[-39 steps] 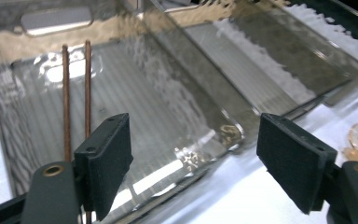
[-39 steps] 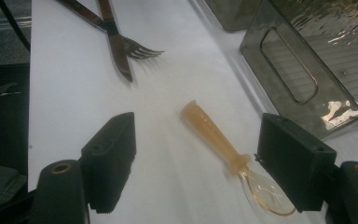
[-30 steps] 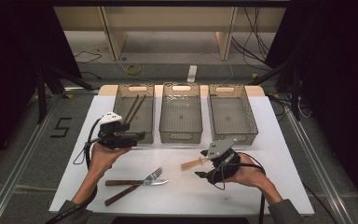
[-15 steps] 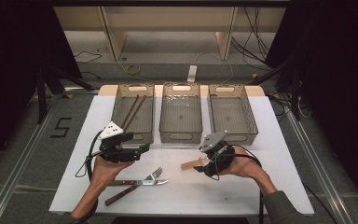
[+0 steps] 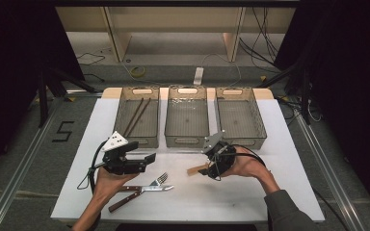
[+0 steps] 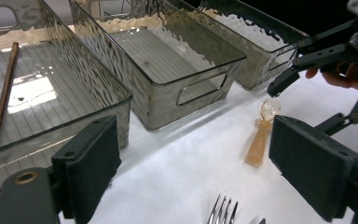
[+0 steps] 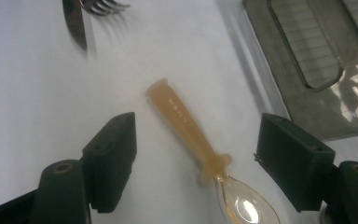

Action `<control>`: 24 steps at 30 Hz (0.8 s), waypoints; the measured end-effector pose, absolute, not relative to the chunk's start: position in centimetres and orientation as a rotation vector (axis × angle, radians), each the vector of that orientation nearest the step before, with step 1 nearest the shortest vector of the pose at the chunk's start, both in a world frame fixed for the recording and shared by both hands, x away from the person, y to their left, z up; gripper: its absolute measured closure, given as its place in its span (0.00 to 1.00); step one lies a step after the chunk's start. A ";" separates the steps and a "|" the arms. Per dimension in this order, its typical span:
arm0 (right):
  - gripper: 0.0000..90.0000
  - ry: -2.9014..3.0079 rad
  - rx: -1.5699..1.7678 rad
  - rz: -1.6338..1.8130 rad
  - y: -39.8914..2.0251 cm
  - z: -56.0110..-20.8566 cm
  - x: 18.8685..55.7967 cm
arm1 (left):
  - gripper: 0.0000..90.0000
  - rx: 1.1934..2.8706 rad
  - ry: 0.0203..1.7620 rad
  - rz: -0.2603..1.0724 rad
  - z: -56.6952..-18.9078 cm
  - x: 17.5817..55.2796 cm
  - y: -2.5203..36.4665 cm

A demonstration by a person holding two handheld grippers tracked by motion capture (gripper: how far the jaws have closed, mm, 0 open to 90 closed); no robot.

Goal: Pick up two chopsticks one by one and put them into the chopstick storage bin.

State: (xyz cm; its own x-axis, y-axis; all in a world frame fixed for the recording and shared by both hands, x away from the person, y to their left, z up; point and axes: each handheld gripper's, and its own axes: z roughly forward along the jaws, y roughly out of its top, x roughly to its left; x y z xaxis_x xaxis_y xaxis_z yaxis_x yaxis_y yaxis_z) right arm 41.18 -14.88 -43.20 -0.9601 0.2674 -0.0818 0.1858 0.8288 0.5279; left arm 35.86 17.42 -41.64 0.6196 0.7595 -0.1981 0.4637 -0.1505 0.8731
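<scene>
An amber spoon (image 7: pixel 186 126) with a clear bowl lies flat on the white table, its handle (image 5: pixel 195 170) pointing left. My right gripper (image 7: pixel 196 163) is open just above it, one jaw on each side and neither touching; it hovers right of the handle (image 5: pixel 208 169). A fork (image 5: pixel 159 179) and a brown-handled knife (image 5: pixel 139 191) lie side by side near the front. My left gripper (image 5: pixel 150 160) hangs open and holds nothing, just above and left of the fork (image 6: pixel 222 212). Between its jaws (image 6: pixel 203 172) I see the spoon (image 6: pixel 261 137).
Three clear grey bins stand in a row at the back: left (image 5: pixel 123 115), middle (image 5: pixel 169 120), right (image 5: pixel 257 120). Two brown chopsticks (image 5: pixel 136 115) lie in the left bin. The white table top (image 5: pixel 289 192) ends at a front edge near the person's forearms.
My left gripper has come back from the left bin toward the person, down to the fork. My right gripper has shifted left over the spoon. The cutlery has not moved.
</scene>
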 end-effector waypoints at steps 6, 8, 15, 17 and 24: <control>0.34 2.865 0.347 0.724 -14.5 -44.1 41.5 | 0.17 1.795 0.992 0.335 -42.0 35.7 17.2; 0.35 2.865 0.344 0.715 -14.3 -44.3 41.6 | 0.17 1.804 0.985 0.334 -42.0 35.5 17.1; 0.39 2.887 0.324 0.679 -13.9 -45.2 42.1 | 0.17 1.797 0.969 0.345 -41.9 35.2 17.2; 0.41 2.889 0.318 0.678 -13.7 -45.3 42.2 | 0.17 1.795 0.971 0.348 -41.9 35.2 17.3; 0.50 2.915 0.274 0.657 -13.0 -45.9 42.3 | 0.17 1.796 0.953 0.361 -41.8 35.1 17.2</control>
